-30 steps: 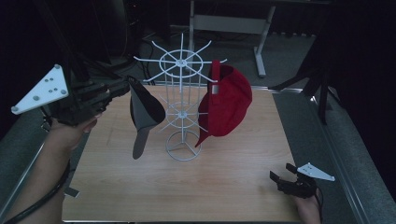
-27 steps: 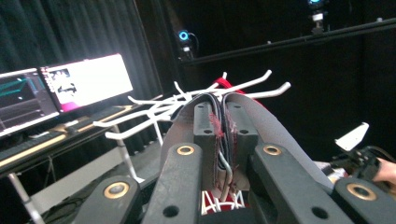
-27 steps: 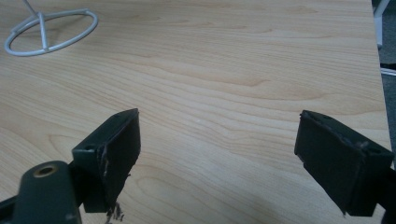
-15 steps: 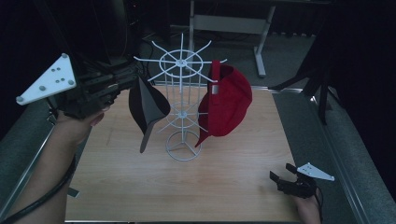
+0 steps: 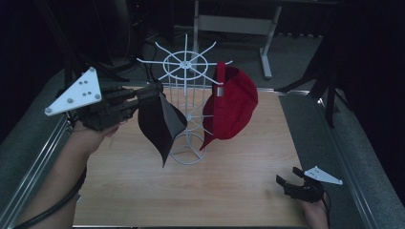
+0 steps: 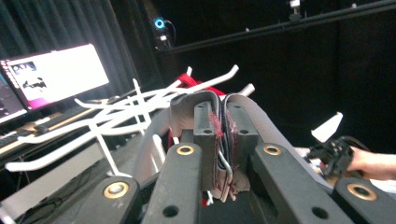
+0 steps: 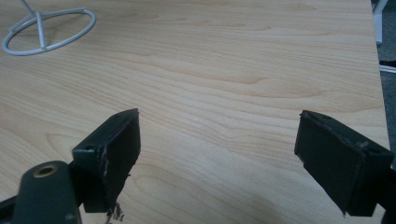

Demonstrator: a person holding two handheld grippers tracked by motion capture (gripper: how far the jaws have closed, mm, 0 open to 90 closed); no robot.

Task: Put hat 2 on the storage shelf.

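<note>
A white wire rack (image 5: 184,64) stands mid-table, its base ring (image 7: 46,28) lying on the wood. A red cap (image 5: 234,105) hangs on the rack's right side. My left gripper (image 5: 152,90) comes in level from the left, shut on the top edge of a black and grey cap (image 5: 157,121) that hangs beside the rack's upper arms. In the left gripper view the left gripper (image 6: 223,116) pinches folded grey cap fabric (image 6: 252,112) and a thin metal loop, with the rack arms (image 6: 116,116) just beyond. My right gripper (image 5: 282,182) rests low at the front right, open (image 7: 219,140) over bare wood.
The wooden table (image 5: 248,162) has grey borders on both sides. A lit monitor (image 6: 51,74) stands off to the left. A grey desk frame (image 5: 265,28) stands behind the table.
My left gripper has carried the black cap to the right, up against the rack's left side. The right gripper has kept still.
</note>
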